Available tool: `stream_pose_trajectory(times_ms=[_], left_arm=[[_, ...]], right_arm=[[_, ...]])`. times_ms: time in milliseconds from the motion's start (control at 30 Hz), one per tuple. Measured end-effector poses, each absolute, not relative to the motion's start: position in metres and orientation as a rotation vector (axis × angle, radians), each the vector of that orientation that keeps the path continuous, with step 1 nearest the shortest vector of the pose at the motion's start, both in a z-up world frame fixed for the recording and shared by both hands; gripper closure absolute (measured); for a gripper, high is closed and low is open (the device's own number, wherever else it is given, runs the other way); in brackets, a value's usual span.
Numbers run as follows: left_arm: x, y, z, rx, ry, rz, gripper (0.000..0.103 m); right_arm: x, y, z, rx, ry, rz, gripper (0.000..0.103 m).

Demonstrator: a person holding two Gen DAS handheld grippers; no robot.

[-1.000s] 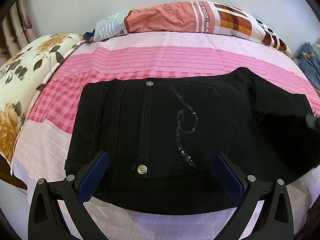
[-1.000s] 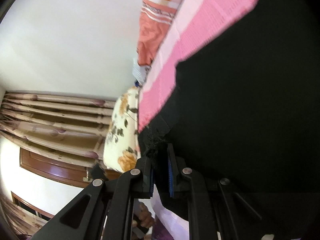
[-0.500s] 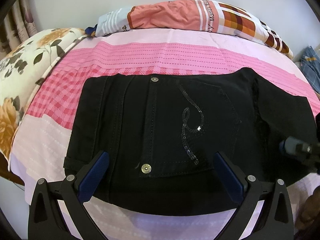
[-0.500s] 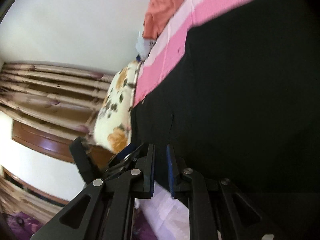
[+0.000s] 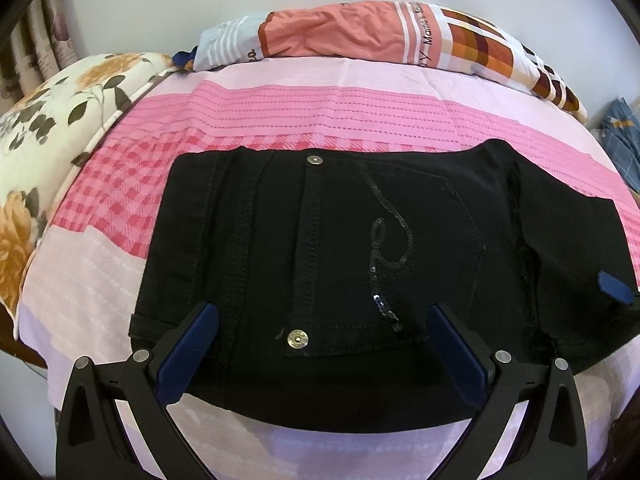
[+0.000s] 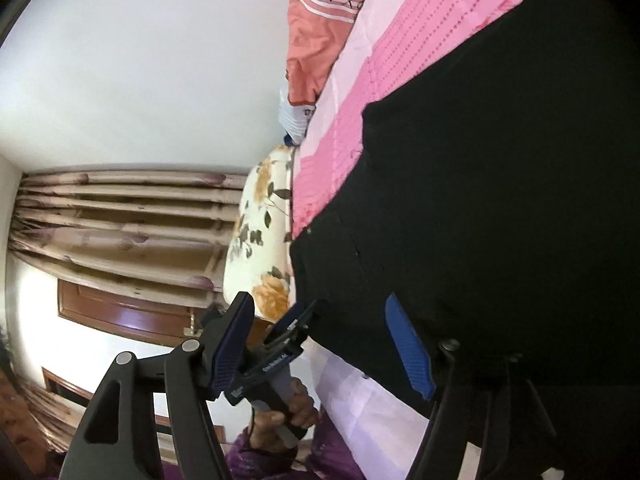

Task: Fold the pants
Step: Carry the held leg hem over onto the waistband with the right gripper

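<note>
The black pants (image 5: 360,240) lie folded flat on the pink bed sheet (image 5: 320,108), back pocket with sequin swirl facing up. My left gripper (image 5: 322,320) is open and empty, hovering over the near edge of the pants. My right gripper (image 6: 324,332) is open and empty, rolled on its side at the right end of the pants (image 6: 500,200); one blue pad of it shows in the left wrist view (image 5: 614,288). The left gripper also shows in the right wrist view (image 6: 288,328), held by a hand.
A rolled orange and white quilt (image 5: 380,32) lies along the far edge of the bed. A floral pillow (image 5: 52,128) sits at the left. Blue fabric (image 5: 622,136) lies at the far right. Curtains (image 6: 120,220) hang beyond the bed.
My right gripper has opened and let go of the pants fabric. The folded-over layer now rests flat. My left gripper has barely moved.
</note>
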State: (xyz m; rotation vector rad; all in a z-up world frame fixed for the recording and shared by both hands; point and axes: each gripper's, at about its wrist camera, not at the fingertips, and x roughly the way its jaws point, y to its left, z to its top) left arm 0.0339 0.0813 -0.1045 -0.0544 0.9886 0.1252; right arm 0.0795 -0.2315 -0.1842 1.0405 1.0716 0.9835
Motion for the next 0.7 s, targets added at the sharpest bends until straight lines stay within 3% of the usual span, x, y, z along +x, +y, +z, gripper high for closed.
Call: stream_pose_trajectory(times_ms=[267, 700], left_arm=[[0.033, 0.067, -0.101, 0.001, 0.987, 0.096, 0.000], [0.033, 0.056, -0.103, 0.045, 1.005, 0.079, 0.000]], right_arm=[[0.075, -0.182, -0.191, 0.868, 1.167, 1.042, 0.048], [0.073, -0.192, -0.172, 0.895, 1.057, 1.087, 0.049]])
